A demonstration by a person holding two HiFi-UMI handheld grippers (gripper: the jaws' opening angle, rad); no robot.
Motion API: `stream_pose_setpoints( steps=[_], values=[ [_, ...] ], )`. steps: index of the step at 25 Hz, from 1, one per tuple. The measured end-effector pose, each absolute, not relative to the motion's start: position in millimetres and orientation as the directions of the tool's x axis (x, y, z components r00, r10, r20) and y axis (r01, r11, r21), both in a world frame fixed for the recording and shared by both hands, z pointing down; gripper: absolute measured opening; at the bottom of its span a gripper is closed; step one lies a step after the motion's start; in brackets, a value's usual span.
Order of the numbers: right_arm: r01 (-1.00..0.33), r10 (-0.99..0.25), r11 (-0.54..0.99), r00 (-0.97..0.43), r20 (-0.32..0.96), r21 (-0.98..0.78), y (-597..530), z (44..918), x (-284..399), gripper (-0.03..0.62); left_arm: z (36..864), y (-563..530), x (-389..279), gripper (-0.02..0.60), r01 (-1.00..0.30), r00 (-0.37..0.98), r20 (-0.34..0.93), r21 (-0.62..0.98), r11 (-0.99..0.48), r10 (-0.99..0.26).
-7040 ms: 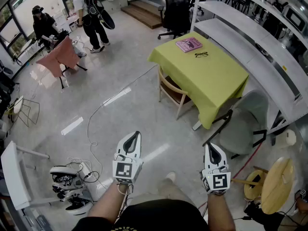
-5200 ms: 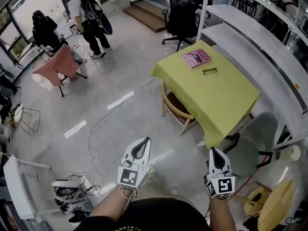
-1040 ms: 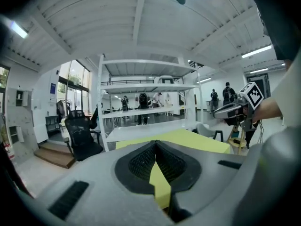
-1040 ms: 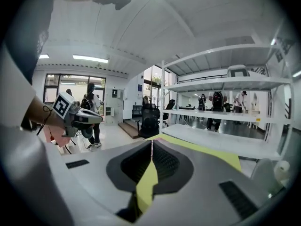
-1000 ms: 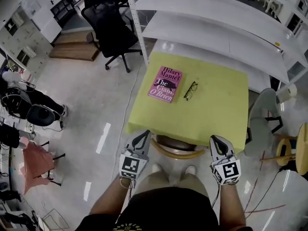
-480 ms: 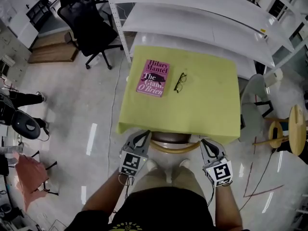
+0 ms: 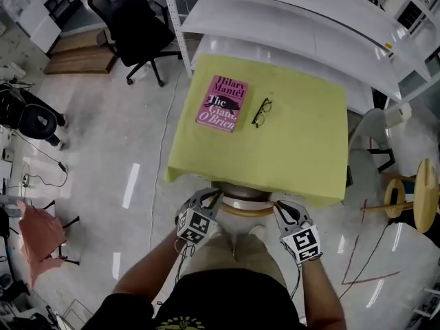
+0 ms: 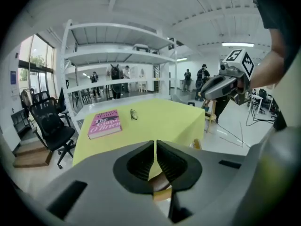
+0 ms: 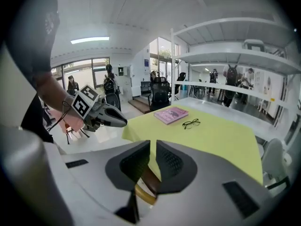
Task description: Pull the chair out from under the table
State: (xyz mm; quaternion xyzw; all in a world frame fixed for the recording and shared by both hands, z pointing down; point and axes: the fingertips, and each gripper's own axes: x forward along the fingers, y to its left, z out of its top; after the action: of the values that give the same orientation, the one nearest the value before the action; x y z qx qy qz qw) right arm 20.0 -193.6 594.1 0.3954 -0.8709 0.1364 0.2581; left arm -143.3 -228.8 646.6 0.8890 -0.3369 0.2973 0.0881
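The wooden chair [image 7: 244, 208] is tucked under the near edge of a table with a yellow-green cloth [image 7: 302, 150]; only its curved backrest shows. My left gripper [image 7: 208, 202] is shut and empty at the backrest's left end. My right gripper [image 7: 280, 210] is shut and empty at its right end. In the left gripper view the shut gripper [image 8: 155, 147] hangs just above the backrest [image 8: 162, 192]. The right gripper view shows the same: the gripper [image 9: 153, 149] over the wooden rail [image 9: 145, 186]. I cannot tell whether either touches the wood.
A pink book [image 7: 222, 103] and a pair of glasses [image 7: 261, 113] lie on the table. White shelving [image 7: 289, 33] stands behind it, a black office chair [image 7: 134, 26] at far left, a grey chair [image 7: 375, 133] and a wooden stool [image 7: 419, 194] to the right.
I have walked up to the table's near side. Over the last second both grippers have sunk toward the chair's backrest, still shut.
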Motion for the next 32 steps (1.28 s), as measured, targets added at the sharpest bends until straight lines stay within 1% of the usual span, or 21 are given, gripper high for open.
stream_pose_setpoints(
  steps=[3, 6, 7, 9, 10, 12, 15, 19, 22, 26, 29, 32],
  values=[
    [-0.743, -0.584, 0.665, -0.582, 0.566, -0.077, -198, 611, 13, 0.014, 670, -218, -137, 0.011, -0.628, 0.604, 0.628, -0.005, -0.778, -0.491],
    [-0.727, -0.55, 0.679, -0.592, 0.589, -0.097, -200, 632, 7, 0.014, 690, -212, -132, 0.019, -0.599, 0.604, 0.657, 0.0, -0.801, -0.452],
    [-0.724, -0.538, 0.681, -0.595, 0.597, -0.108, -201, 639, 6, 0.014, 697, -210, -130, 0.039, -0.59, 0.602, 0.67, 0.007, -0.808, -0.434],
    [-0.72, -0.511, 0.68, -0.6, 0.615, -0.139, -201, 657, 7, 0.015, 713, -205, -127, 0.108, -0.572, 0.599, 0.701, 0.036, -0.819, -0.387],
    [-0.717, -0.493, 0.68, -0.602, 0.628, -0.155, -199, 667, 8, 0.028, 721, -203, -125, 0.124, -0.566, 0.597, 0.714, 0.051, -0.823, -0.366],
    [-0.707, -0.449, 0.685, -0.602, 0.66, -0.179, -195, 687, 9, 0.103, 734, -200, -122, 0.145, -0.554, 0.591, 0.734, 0.066, -0.83, -0.336],
    [-0.69, -0.39, 0.696, -0.595, 0.702, -0.198, -188, 711, 11, 0.149, 753, -197, -118, 0.176, -0.512, 0.572, 0.765, 0.053, -0.857, -0.295],
    [-0.651, -0.302, 0.723, -0.599, 0.742, -0.232, -175, 739, 11, 0.211, 781, -181, -110, 0.201, -0.366, 0.535, 0.823, 0.023, -0.93, -0.19],
    [-0.614, -0.232, 0.751, -0.587, 0.776, -0.24, -162, 760, 10, 0.222, 795, -168, -107, 0.214, -0.263, 0.527, 0.84, 0.014, -0.965, -0.132],
    [-0.57, -0.144, 0.783, -0.557, 0.818, -0.25, -151, 789, 13, 0.224, 812, -157, -102, 0.218, -0.19, 0.52, 0.85, 0.021, -0.982, -0.082],
    [-0.486, -0.08, 0.847, -0.517, 0.852, -0.215, -144, 808, 14, 0.224, 829, -154, -102, 0.218, -0.155, 0.48, 0.876, 0.022, -0.988, -0.056],
    [-0.389, -0.019, 0.905, -0.443, 0.896, -0.173, -134, 827, 14, 0.224, 844, -151, -104, 0.218, -0.121, 0.437, 0.899, 0.038, -0.992, -0.019]
  ],
)
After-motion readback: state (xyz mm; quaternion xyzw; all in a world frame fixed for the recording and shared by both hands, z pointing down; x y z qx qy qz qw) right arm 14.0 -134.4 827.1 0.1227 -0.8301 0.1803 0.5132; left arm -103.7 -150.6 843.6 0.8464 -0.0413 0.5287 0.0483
